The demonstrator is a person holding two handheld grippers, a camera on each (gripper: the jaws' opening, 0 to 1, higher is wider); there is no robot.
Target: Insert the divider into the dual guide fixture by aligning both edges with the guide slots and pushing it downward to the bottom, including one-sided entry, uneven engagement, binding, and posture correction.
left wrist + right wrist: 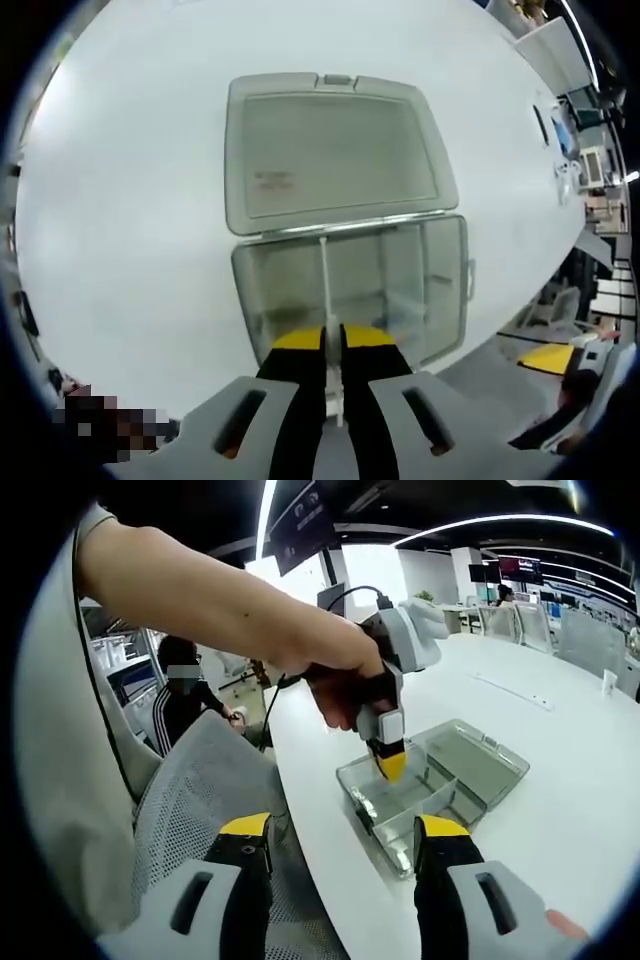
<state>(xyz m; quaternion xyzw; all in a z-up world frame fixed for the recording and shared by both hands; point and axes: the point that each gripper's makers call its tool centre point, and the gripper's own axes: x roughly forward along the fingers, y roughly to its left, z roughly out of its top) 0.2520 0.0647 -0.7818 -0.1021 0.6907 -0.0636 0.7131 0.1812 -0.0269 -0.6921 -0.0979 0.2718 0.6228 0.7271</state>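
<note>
A clear plastic box [452, 290] stands on the white table with its lid [330, 150] laid open behind it. My left gripper [333, 338] is shut on a thin clear divider [324, 280], seen edge-on as a pale line that reaches into the box toward its rear wall. In the right gripper view a hand holds the left gripper [390, 762] with its yellow tips down in the box [470, 755]. My right gripper [342, 830] is open, holds nothing, and hangs by the table's near edge, short of the box.
Other clear partitions [420, 265] stand in the box's right half. A grey mesh chair [190, 790] sits at the table edge below my right gripper. A person [185, 695] sits in the background. The white table [560, 810] spreads wide around the box.
</note>
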